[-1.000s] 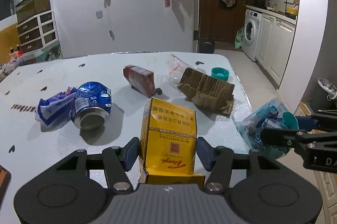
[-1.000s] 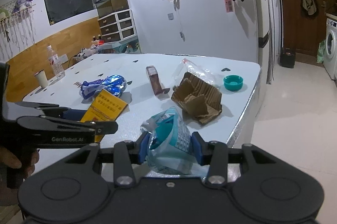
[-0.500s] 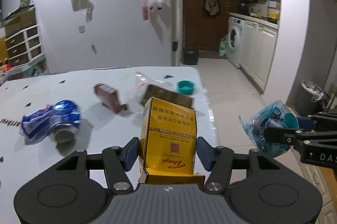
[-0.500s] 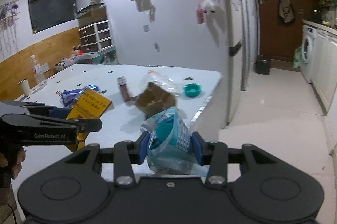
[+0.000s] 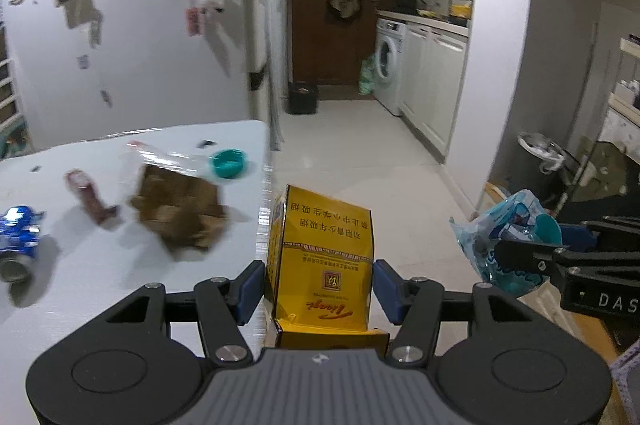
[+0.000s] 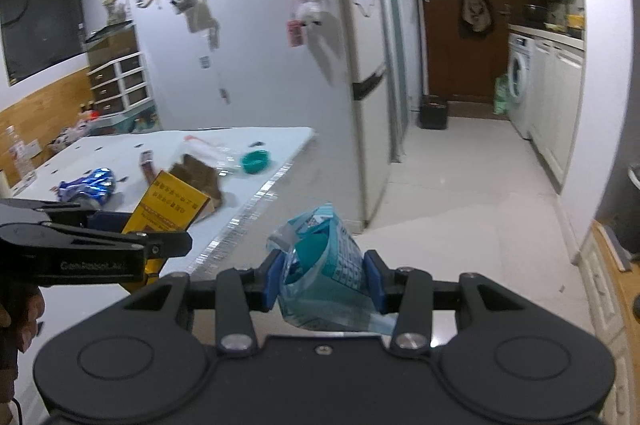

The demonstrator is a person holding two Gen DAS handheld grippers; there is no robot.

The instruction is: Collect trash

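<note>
While the left gripper (image 5: 318,287) pinched an upright yellow carton (image 5: 322,257) and the right gripper (image 6: 324,283) a crumpled blue wrapper (image 6: 320,265), both past the tabletop (image 5: 120,265) edge, the bin (image 5: 536,165) stood far right, nearer the right gripper.

Dim indoor light; the table (image 5: 100,265) at left looks smeared, probably motion blur; fisheye bends the edges, corners dark.
</note>
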